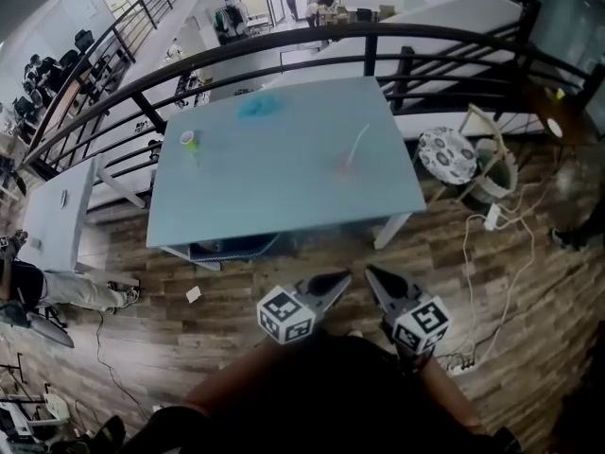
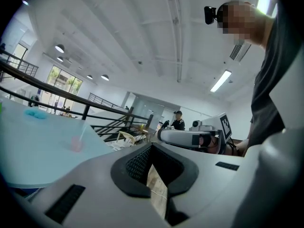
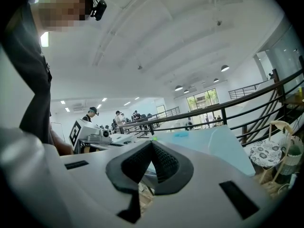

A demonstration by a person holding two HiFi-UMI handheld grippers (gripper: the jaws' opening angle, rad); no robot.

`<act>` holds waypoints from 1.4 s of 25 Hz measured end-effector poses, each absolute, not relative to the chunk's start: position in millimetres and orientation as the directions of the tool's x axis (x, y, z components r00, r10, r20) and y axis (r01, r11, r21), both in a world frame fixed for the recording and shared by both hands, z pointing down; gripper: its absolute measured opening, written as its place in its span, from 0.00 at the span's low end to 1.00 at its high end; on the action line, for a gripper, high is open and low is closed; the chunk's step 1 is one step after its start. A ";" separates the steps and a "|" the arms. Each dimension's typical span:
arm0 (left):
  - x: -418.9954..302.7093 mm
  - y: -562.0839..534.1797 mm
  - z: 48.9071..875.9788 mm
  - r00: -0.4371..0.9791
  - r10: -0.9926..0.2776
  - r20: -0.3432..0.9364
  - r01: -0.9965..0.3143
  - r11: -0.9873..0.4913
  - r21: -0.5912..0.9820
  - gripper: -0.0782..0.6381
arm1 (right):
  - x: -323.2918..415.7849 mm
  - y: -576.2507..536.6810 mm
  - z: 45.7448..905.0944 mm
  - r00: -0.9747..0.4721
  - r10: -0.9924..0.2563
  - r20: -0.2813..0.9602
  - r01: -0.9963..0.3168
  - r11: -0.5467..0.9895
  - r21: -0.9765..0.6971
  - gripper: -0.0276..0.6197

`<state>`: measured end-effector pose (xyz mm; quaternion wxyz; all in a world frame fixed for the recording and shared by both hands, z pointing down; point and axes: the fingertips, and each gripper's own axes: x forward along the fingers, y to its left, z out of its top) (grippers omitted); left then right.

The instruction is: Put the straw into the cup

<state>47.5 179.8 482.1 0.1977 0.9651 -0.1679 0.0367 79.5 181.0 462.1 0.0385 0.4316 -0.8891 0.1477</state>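
A light blue table (image 1: 284,192) stands ahead of me. On its right part is a small pink cup (image 1: 344,166) with a white straw (image 1: 358,144) leaning up out of it; both are blurred. A green cup (image 1: 189,140) stands near the table's left edge. My left gripper (image 1: 337,277) and right gripper (image 1: 372,271) are side by side over the wooden floor, short of the table's near edge, both shut with nothing held. In the left gripper view the pink cup (image 2: 75,144) and straw (image 2: 83,132) lie ahead to the left.
A blue object (image 1: 257,109) lies at the table's far side. A black railing (image 1: 284,45) runs behind the table. A round patterned stool (image 1: 447,154) and a chair (image 1: 492,159) stand to the right, with cables (image 1: 492,253) on the floor. A grey desk (image 1: 61,211) stands at left.
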 end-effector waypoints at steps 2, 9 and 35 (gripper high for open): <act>55.1 187.6 482.0 0.942 -0.307 0.133 -0.335 -0.867 0.368 0.12 | 89.2 190.4 467.0 -0.616 -0.759 0.212 -0.786 0.574 -0.230 0.06; 74.1 199.8 476.8 0.943 -0.308 0.129 -0.334 -0.872 0.357 0.12 | 108.2 206.3 467.5 -0.609 -0.763 0.215 -0.790 0.563 -0.242 0.06; 103.0 213.1 476.6 0.942 -0.304 0.141 -0.334 -0.878 0.343 0.12 | 132.7 217.9 463.0 -0.613 -0.770 0.179 -0.785 0.568 -0.246 0.06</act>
